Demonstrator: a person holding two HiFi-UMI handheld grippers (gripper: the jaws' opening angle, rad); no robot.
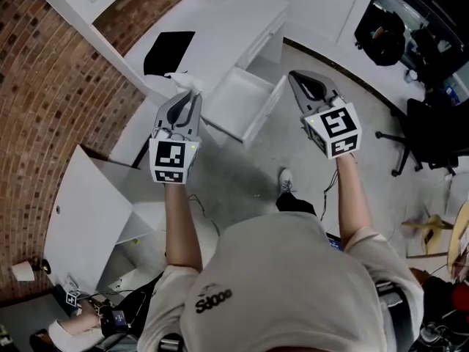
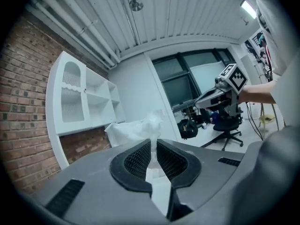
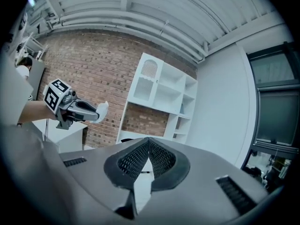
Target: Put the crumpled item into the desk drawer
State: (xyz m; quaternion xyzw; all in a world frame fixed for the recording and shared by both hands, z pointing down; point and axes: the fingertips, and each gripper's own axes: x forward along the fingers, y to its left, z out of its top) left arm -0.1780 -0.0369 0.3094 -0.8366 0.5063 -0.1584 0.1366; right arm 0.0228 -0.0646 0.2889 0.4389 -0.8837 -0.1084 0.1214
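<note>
A crumpled white item (image 2: pixel 136 129) sticks out from between the jaws of my left gripper (image 2: pixel 153 146), which is shut on it. In the head view the left gripper (image 1: pixel 189 97) holds the crumpled item (image 1: pixel 183 81) over the desk's front edge, just left of the open white drawer (image 1: pixel 238 103). My right gripper (image 1: pixel 299 79) hangs to the right of the drawer, above the floor. Its jaws meet at the tips with nothing between them in the right gripper view (image 3: pixel 148 143). That view also shows the left gripper (image 3: pixel 82 109) with the crumpled item (image 3: pixel 102 109) at its tip.
A white desk (image 1: pixel 220 28) runs along the curved brick wall (image 1: pixel 44 72), with a black pad (image 1: pixel 168 50) on top. A white cabinet door (image 1: pixel 84 211) stands open at lower left. Black office chairs (image 1: pixel 432 134) sit at right. A white shelf unit (image 3: pixel 159 97) stands on the desk.
</note>
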